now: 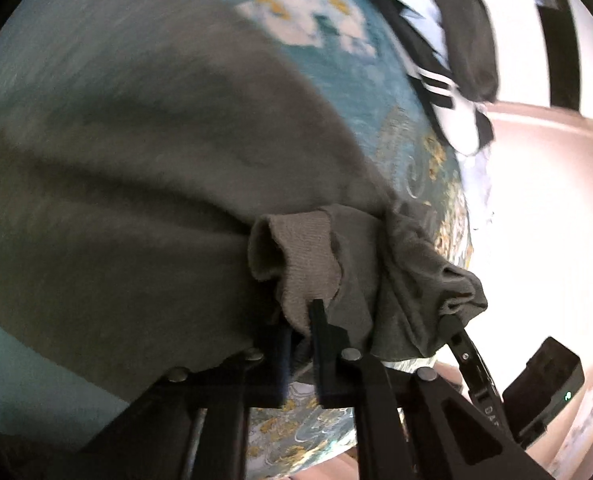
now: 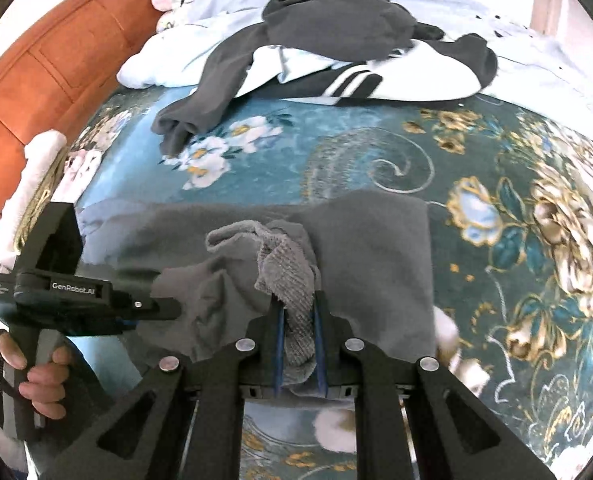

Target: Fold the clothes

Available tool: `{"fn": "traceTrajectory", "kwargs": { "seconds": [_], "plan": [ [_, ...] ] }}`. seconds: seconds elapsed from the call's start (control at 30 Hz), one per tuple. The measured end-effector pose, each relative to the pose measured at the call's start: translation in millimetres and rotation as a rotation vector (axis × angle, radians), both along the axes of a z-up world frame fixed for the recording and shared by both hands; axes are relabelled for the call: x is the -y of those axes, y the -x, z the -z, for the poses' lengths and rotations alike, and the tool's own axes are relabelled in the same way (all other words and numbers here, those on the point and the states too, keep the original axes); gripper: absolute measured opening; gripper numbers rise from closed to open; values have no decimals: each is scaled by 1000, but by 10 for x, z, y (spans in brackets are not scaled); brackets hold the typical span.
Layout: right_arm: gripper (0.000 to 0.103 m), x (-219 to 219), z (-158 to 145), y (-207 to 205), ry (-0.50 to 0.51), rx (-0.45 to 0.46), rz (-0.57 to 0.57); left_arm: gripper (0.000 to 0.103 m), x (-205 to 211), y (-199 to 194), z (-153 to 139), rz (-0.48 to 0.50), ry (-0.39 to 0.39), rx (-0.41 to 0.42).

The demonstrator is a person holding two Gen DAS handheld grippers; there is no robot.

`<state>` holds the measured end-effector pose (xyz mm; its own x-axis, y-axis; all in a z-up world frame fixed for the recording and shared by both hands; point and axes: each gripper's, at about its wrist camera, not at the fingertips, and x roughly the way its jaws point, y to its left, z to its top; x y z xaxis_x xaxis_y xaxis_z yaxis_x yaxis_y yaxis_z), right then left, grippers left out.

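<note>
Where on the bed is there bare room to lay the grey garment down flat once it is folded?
The free patch is the floral bedspread, between the grey garment held by the right gripper and the clothes pile at the far edge, running out to the right. The far edge is crowded with dark and white clothes. The left gripper also grips the garment.

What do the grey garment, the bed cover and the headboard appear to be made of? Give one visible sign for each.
Grey garment: soft knit, probably cotton jersey; matte, with a ribbed cuff.
Bed cover: woven or plush fabric, hard to tell which; slight sheen, printed flowers.
Headboard: looks like wood; reddish-brown, smooth panels.
</note>
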<state>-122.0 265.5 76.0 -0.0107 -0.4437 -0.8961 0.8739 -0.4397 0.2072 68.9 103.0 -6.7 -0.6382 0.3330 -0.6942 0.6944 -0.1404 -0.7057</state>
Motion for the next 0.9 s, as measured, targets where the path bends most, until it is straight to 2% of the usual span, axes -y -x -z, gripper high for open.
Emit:
{"fn": "traceTrajectory", "kwargs": {
  "seconds": [0.07,0.1,0.17,0.27,0.4,0.47,0.6,0.67,0.77,0.9],
  "plan": [
    [13,-27,-13,28,4,15,11,8,-32,74,-238,31,126,-90],
    [13,-41,-45,38,15,16,14,8,-59,86,-422,42,210,-170],
    [13,-84,-153,57,47,7,18,7,-103,104,-647,50,330,-230],
    [13,-124,-342,79,101,0,30,9,5,-28,-336,-43,195,-102],
    [13,-3,-400,-48,109,-11,-1,8,158,-213,113,-172,-2,79],
    [13,102,-399,-163,114,-4,-38,8,195,-340,62,-227,10,45],
    [13,397,-373,-511,132,22,-139,10,241,-532,30,-330,-25,-63],
    [13,520,-241,-667,100,19,-190,11,260,-593,16,-401,-49,-125],
    [13,706,-42,-900,52,14,-267,11,318,-695,-45,-481,-43,-197],
    [13,885,306,-1144,-48,-1,-349,13,347,-770,-33,-502,-65,-222]
  ]
}}
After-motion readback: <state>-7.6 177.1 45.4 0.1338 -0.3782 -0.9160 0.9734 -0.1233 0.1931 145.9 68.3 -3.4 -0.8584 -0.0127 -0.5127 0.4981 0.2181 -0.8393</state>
